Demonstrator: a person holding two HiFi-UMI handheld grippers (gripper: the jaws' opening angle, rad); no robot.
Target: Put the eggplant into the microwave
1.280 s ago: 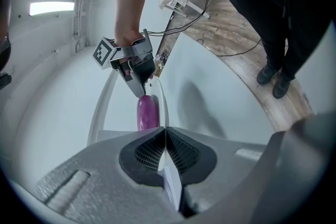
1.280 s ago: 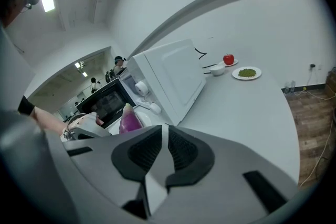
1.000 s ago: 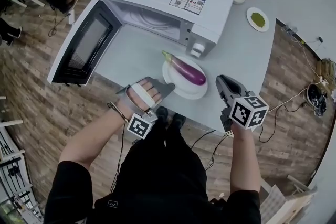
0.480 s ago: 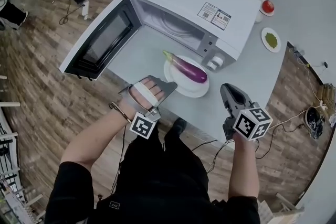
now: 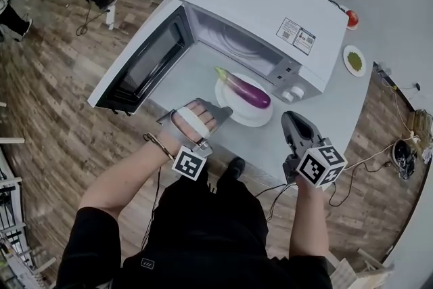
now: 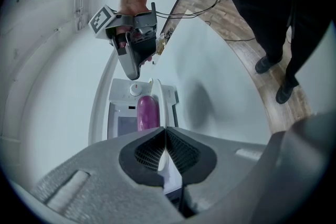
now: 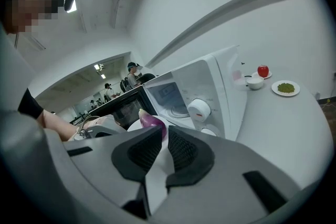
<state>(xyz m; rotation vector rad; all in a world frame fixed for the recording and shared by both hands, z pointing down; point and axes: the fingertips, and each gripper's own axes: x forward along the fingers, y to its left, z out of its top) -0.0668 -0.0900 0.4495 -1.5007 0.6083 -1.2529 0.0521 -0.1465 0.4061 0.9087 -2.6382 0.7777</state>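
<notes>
The eggplant lies on a white plate on the pale grey surface, just in front of the microwave and not inside it. Its green stem end points toward the oven's open mouth and its purple body slants away to the right in the head view. The microwave door is swung wide to the left, and the inside of the oven is bare white as far as can be seen. The left claw sits at the near left edge of the plate, close to it; whether it touches the rim cannot be told. Its jaws are pressed together with nothing between them, and the eggplant shows beyond their tips in the left gripper view. The right claw hangs over the surface to the right of the plate, apart from it and pointing toward the microwave's front corner. Its jaws are closed to the narrowest slit and grip nothing. The right gripper view shows the eggplant past the jaw tips and the round knob on the control panel. Farther along the surface, beyond the microwave, a tomato and a small plate of something green stand well apart from the claws.
</notes>
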